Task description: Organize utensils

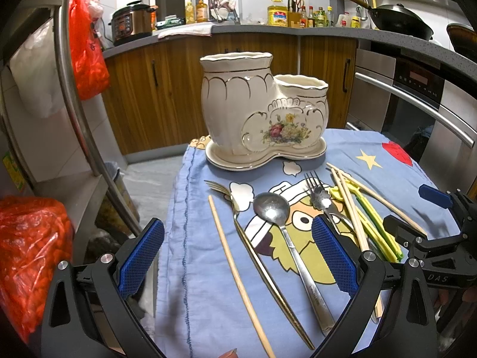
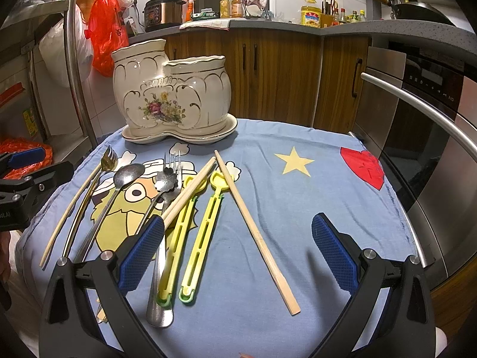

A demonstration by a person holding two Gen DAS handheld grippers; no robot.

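Observation:
A cream ceramic utensil holder (image 1: 262, 110) with two openings stands at the far side of the blue cloth-covered table (image 1: 202, 283); it also shows in the right wrist view (image 2: 173, 101). Utensils lie flat on the cloth: a steel spoon (image 1: 272, 208), a gold fork (image 1: 235, 203), a steel fork (image 1: 316, 183), wooden chopsticks (image 1: 232, 265) and yellow plastic chopsticks (image 2: 205, 223). My left gripper (image 1: 238, 259) is open above the spoon and gold fork. My right gripper (image 2: 238, 253) is open above a wooden chopstick (image 2: 256, 232) and the yellow pair.
A steel rack (image 1: 74, 89) with red bags (image 1: 86, 50) stands left of the table. An oven (image 2: 417, 119) with a steel handle is to the right. Wooden cabinets (image 1: 167, 95) and a cluttered counter are behind. The cloth's right half (image 2: 328, 194) has no utensils.

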